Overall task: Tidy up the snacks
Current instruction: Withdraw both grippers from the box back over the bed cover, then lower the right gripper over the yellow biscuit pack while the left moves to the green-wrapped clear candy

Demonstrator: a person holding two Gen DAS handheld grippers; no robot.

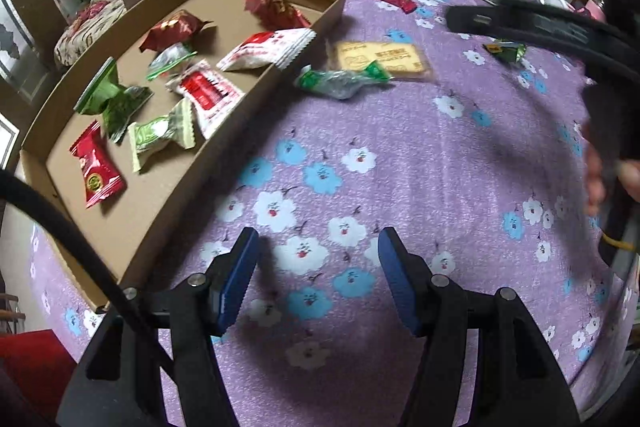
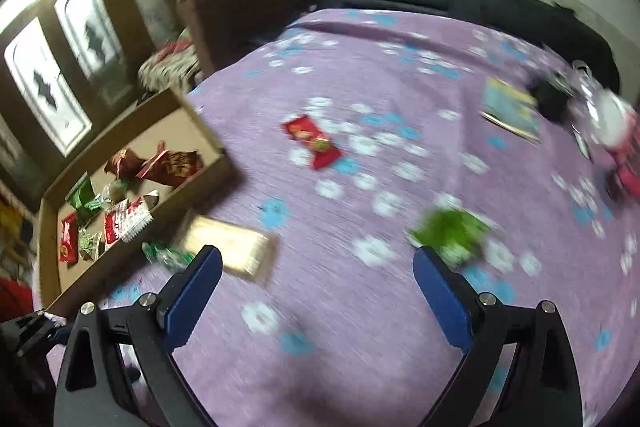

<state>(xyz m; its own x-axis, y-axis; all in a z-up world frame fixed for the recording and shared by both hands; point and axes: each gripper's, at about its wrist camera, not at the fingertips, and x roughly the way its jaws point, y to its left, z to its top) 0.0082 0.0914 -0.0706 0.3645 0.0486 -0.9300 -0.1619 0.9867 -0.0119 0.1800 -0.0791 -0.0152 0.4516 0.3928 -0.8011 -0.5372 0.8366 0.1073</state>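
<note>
Several wrapped snacks (image 1: pixel 208 95), red, green and white, are held in the cardboard tray (image 1: pixel 256 95); their print cannot be read. Four more are left on the flowered cloth (image 1: pixel 400 155), among them a biscuit pack (image 1: pixel 382 61). Left gripper (image 1: pixel 316 279) and right gripper (image 2: pixel 316 297) are seen parted, empty.

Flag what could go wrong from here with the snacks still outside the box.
1. The green candy overlaps the biscuit pack; pinching one may drag the other.
2. Both lie close against the cardboard box wall, which a finger could nudge.
3. The right gripper view is motion-blurred; the small green packet could be missed.
</note>
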